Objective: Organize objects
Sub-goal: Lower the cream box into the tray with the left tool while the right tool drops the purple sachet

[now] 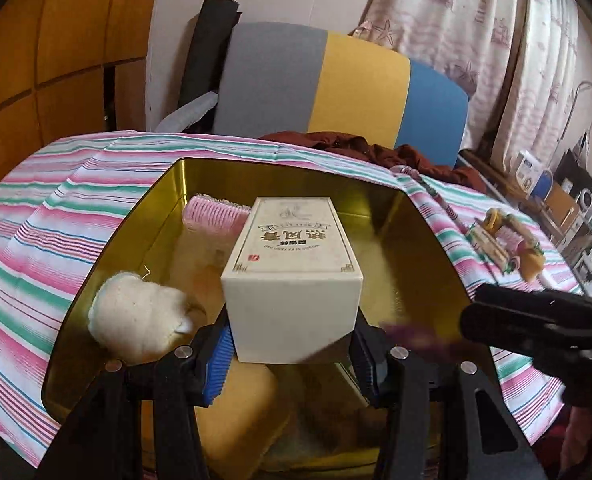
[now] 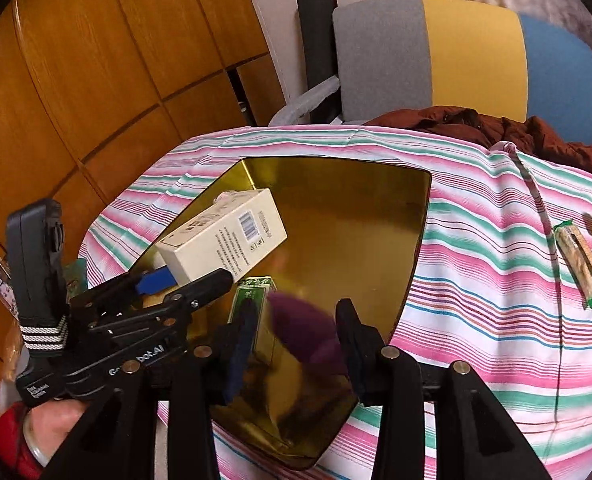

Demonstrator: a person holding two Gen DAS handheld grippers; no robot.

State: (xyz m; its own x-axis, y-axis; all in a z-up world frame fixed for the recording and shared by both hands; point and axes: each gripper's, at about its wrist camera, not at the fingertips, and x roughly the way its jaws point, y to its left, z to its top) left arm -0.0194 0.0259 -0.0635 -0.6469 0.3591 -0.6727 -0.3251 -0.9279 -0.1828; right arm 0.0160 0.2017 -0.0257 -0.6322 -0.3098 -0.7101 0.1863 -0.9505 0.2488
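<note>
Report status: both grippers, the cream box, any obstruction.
Left gripper shut on cream box above gold tin. Right gripper open, purple object blurred between.

Glossy gold metal tin [image 1: 96, 264], matt cardboard box [image 1: 292, 280]

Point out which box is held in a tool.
The cream box, clamped in the left tool above the gold tin. The green box lies loose inside the tin, ungripped.

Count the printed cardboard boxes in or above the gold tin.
2: the cream box, clamped in the left gripper above the gold tin; a green box inside it. Others may be hidden.
</note>
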